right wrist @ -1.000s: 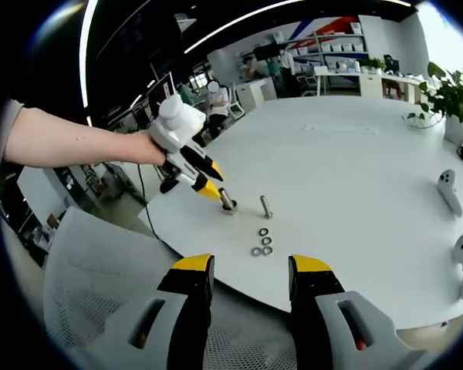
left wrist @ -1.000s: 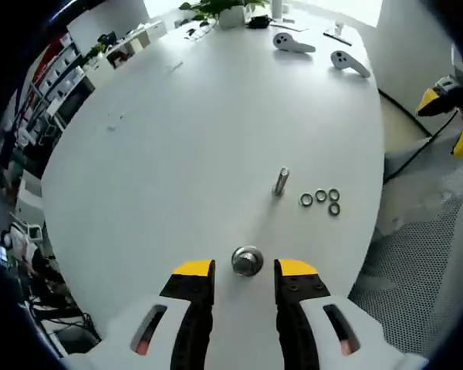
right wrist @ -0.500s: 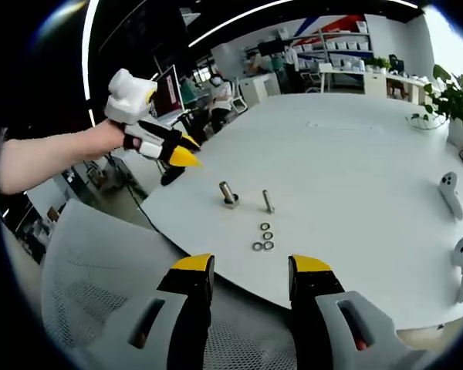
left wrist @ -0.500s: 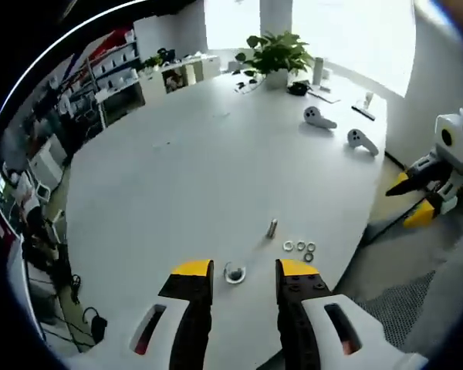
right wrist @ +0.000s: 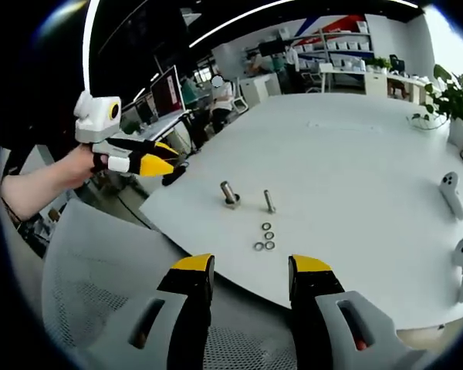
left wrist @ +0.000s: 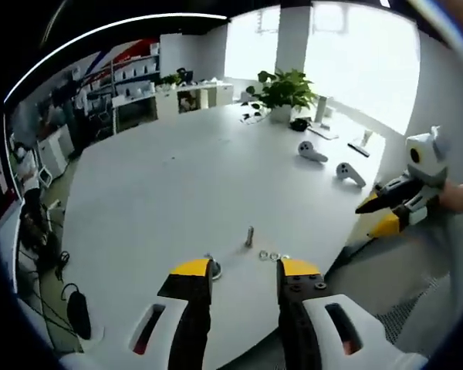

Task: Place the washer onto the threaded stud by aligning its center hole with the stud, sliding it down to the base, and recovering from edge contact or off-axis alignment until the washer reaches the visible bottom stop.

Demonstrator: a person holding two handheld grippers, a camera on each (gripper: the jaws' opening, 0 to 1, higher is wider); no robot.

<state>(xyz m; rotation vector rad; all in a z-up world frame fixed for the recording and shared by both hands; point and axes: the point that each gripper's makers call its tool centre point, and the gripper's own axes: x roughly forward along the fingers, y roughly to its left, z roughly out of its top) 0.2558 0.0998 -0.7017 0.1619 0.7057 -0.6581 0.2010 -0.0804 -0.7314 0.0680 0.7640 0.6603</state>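
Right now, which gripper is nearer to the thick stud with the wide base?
Left, probably. The left gripper hangs off the table edge beside the thick stud; the right gripper sits off the far edge, past the thin stud and washers.

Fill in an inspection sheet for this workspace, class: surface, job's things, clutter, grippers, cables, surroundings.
Surface: white table, mostly bare.
Job's things: threaded stud upright near the table edge; a second, thicker stud beside it; four loose washers flat on the table, none on a stud.
Clutter: two white controllers; potted plant.
Grippers: left gripper and right gripper open, empty, off the table.
Cables: black cable on the floor.
Surroundings: office shelves, mesh chair.
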